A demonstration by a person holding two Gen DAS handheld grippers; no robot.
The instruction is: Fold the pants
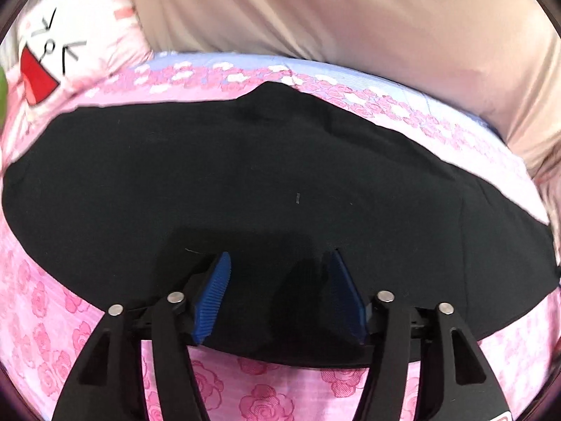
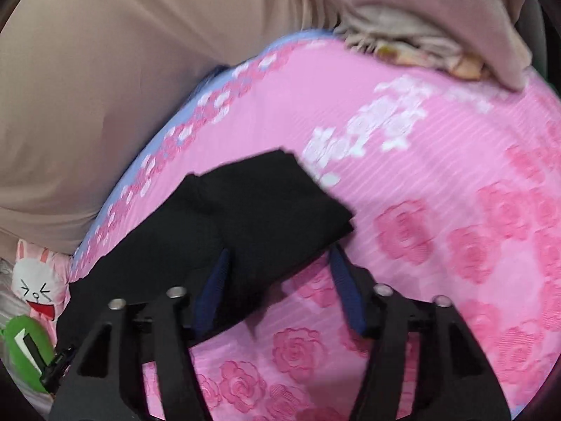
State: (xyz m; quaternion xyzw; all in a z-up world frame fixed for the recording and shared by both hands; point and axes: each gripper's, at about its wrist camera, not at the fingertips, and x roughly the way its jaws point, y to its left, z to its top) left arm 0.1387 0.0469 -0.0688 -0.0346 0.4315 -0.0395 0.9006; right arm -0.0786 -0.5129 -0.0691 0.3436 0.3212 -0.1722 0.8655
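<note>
— Left wrist view first: how do the pants (image 1: 280,182) look?
— Plain black, spread wide and flat across the pink rose-print sheet (image 1: 52,315), nearly smooth, far edge bulging slightly. The left gripper (image 1: 278,270) hangs over their near edge, blue pads (image 1: 214,294) spread apart, nothing between them.
— And the right wrist view?
— A squared, layered black end lies on the sheet. The right gripper (image 2: 278,266) is spread too, one finger over the cloth, the other over the sheet.
</note>
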